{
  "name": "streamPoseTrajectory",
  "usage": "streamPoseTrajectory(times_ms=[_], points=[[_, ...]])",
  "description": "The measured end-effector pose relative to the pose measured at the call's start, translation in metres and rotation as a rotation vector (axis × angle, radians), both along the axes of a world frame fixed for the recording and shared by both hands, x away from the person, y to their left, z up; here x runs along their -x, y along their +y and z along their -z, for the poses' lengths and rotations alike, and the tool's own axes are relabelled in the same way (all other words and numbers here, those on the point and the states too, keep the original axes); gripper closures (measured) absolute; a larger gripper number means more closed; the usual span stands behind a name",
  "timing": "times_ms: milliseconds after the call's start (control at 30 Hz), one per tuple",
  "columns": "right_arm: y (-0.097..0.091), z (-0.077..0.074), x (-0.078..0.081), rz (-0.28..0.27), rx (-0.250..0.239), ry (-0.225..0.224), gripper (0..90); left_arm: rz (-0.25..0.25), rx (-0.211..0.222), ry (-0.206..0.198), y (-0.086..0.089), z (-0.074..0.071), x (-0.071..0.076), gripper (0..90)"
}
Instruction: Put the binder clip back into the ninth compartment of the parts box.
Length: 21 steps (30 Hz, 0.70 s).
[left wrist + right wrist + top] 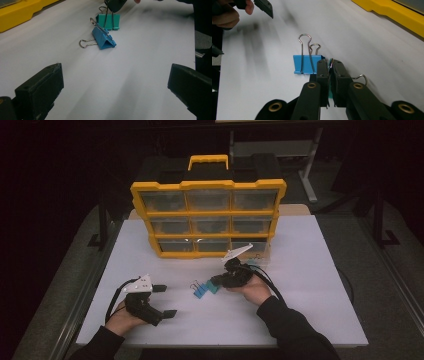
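Two binder clips lie side by side in the middle of the white table. The blue clip (pixel 199 291) (pixel 103 38) (pixel 303 63) rests on its side with one wire handle flat on the table. The teal clip (pixel 213 288) (pixel 108 18) stands just right of it. My right gripper (pixel 217 281) (pixel 331 66) is shut on the teal clip's wire handles, which run up between its jaws. My left gripper (pixel 165 301) (pixel 116 80) stands open at the front left, well short of the clips, with nothing between its jaws.
A yellow drawer organiser (pixel 207 215) with clear drawers stands at the back of the table. Its bottom right drawer (pixel 256 254) looks pulled out, just behind my right hand. The white tabletop (pixel 310 290) spreads to the right and front.
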State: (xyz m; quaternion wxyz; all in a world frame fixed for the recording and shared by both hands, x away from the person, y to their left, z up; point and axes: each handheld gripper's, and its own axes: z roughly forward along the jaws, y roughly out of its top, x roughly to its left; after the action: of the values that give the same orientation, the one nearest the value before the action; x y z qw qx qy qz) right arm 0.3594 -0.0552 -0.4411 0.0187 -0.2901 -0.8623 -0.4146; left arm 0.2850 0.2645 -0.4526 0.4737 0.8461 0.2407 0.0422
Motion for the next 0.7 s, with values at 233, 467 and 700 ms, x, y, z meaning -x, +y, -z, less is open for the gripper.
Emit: streamPoseTrajectory(times_ms=[233,467,700], points=[[0.0,-0.001,0.0,-0.006,-0.006,-0.003,87.0,0.0,0.0,0.0,0.0,0.0,0.0,0.0],[-0.001,-0.003,0.002,-0.011,-0.007,-0.018,87.3,-0.001,0.005,0.001,0.0,0.0,0.0,0.0],[-0.004,-0.011,0.003,-0.011,-0.021,-0.041,87.2,-0.003,0.007,0.0,0.0,0.0,0.0,0.0]])
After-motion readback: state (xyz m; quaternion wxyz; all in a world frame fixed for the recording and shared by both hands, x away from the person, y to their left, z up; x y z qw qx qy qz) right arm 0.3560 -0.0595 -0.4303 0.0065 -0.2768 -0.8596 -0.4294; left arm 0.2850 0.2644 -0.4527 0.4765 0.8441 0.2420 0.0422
